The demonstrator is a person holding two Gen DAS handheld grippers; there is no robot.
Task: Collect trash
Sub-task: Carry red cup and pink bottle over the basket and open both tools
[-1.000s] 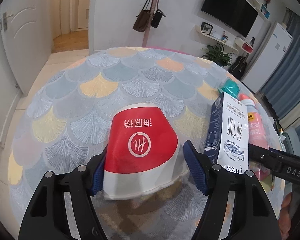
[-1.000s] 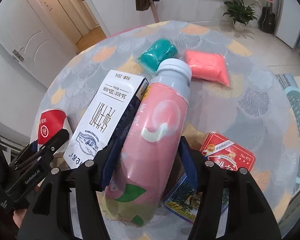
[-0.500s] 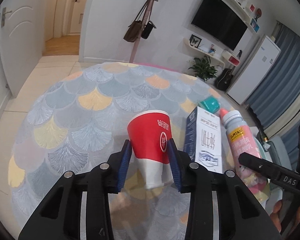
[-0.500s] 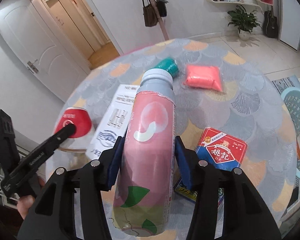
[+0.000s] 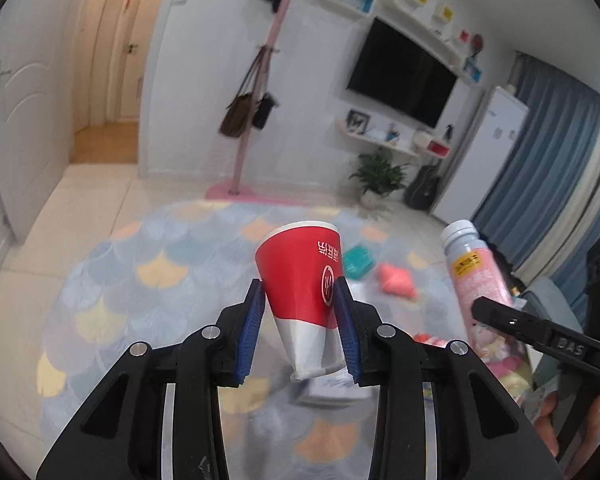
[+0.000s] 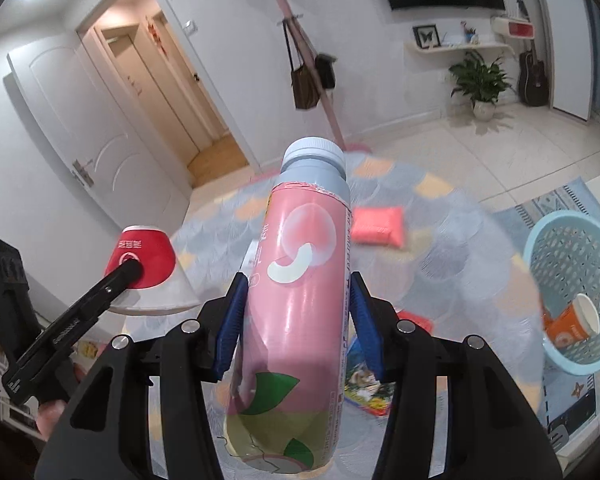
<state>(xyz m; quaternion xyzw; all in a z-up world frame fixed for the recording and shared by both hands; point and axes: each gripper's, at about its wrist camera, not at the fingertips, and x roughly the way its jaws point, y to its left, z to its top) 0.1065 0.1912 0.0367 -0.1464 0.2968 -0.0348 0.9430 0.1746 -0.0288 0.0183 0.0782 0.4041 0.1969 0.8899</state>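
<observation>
My left gripper point(image 5: 299, 330) is shut on a red and white paper cup point(image 5: 302, 280) and holds it in the air above the round table point(image 5: 148, 280). My right gripper point(image 6: 296, 320) is shut on a pink drink bottle point(image 6: 300, 280) with a grey cap, also lifted off the table. The bottle shows at the right of the left wrist view point(image 5: 476, 276), and the cup at the left of the right wrist view point(image 6: 142, 258). A light blue basket point(image 6: 572, 292) on the floor at the right holds an orange cup point(image 6: 572, 322).
On the table lie a pink packet point(image 6: 378, 226), a teal packet point(image 5: 358, 262), a white carton point(image 5: 332, 390) below the cup and a colourful pack point(image 6: 366, 380). A coat stand point(image 5: 256, 92) with bags, a plant point(image 5: 380, 174) and a door point(image 6: 80, 128) stand behind.
Both grippers have risen higher above the table with the cup and the bottle in them. The table objects now look smaller and farther below.
</observation>
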